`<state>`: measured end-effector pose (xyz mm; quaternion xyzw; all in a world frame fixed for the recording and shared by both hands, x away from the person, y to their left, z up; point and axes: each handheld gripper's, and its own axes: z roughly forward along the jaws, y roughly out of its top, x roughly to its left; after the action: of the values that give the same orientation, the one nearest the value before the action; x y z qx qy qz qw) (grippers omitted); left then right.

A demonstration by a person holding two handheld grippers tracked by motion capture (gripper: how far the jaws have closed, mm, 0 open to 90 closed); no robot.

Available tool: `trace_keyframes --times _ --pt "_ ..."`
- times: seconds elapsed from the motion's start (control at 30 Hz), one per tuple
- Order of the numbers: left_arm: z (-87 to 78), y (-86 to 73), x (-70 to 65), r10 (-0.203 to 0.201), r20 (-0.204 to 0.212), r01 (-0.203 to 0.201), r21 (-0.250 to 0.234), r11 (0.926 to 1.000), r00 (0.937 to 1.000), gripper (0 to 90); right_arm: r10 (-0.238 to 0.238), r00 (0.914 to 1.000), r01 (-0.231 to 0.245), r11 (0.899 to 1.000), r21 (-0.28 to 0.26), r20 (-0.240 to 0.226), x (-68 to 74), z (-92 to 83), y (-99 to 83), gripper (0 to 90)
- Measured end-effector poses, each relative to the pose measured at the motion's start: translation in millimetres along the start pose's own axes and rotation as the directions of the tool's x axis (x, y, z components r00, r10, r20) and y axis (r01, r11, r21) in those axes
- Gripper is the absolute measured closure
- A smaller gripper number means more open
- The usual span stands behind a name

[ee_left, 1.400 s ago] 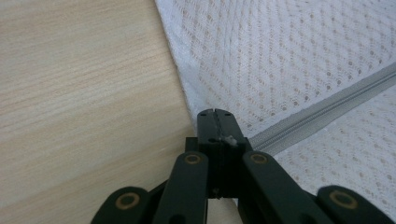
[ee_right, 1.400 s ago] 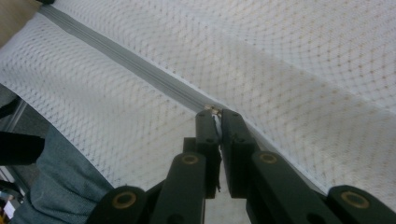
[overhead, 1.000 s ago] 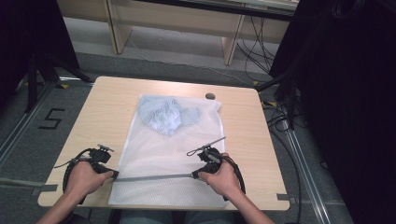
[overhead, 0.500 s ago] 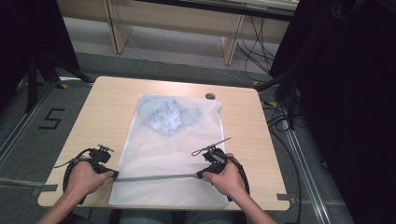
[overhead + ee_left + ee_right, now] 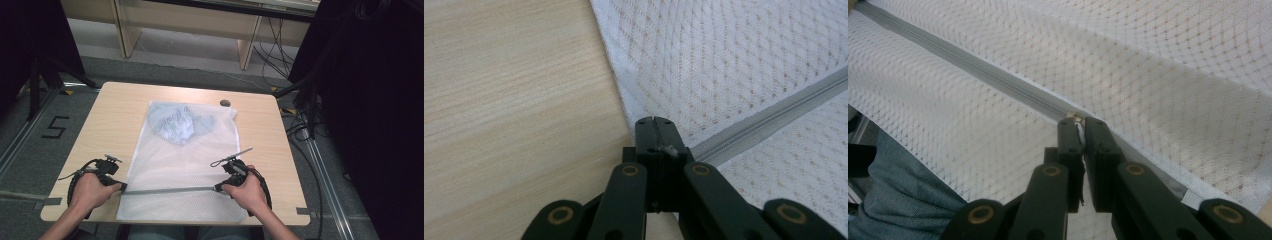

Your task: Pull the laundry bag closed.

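Observation:
A white mesh bag (image 5: 180, 165) lies flat on the wooden table (image 5: 110, 125), with a light blue garment (image 5: 177, 122) bunched inside its far end. A grey zipper (image 5: 170, 190) runs across the bag near the front edge. My left gripper (image 5: 122, 186) is shut on the bag's left edge at the zipper's end; in the left gripper view the jaws (image 5: 654, 122) pinch the fabric beside the zipper (image 5: 774, 112). My right gripper (image 5: 218, 188) is shut on the zipper pull (image 5: 1075, 118), towards the right end of the zipper (image 5: 973, 67).
A small dark round object (image 5: 225, 103) sits near the table's far edge. The bag's near end hangs over the front edge above the person's jeans (image 5: 893, 200). Bare wood lies left and right of the bag.
My right gripper has slid a little to the right along the zipper. The left gripper has held its place.

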<state>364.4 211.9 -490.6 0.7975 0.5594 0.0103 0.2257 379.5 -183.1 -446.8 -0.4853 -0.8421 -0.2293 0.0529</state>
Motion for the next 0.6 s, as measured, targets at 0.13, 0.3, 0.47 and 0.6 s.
trace_keyframes --times 0.13,0.3,0.47,0.6 --pt "0.3 0.0 -0.5 -0.008 0.002 0.008 -0.005 1.0000 1.0000 89.9 0.032 0.9994 -0.032 0.999 0.000 0.008 -1.8 -2.8 -1.3 87.1" --pt "0.1 0.0 -0.1 -0.004 0.001 0.004 -0.002 1.0000 1.0000 90.0 0.034 0.9993 -0.034 0.999 -0.004 0.019 -4.6 -3.1 -3.5 87.1" --pt "0.0 -0.1 0.0 -0.003 0.001 0.003 -0.001 1.0000 1.0000 90.0 0.022 0.9995 -0.022 1.000 -0.004 0.024 -10.3 -3.4 -5.3 87.1" --pt "0.1 -0.1 -0.1 -0.005 0.000 0.005 -0.003 1.0000 1.0000 89.9 0.046 0.9986 -0.047 0.999 0.003 0.027 -12.6 -5.3 -8.0 87.1"
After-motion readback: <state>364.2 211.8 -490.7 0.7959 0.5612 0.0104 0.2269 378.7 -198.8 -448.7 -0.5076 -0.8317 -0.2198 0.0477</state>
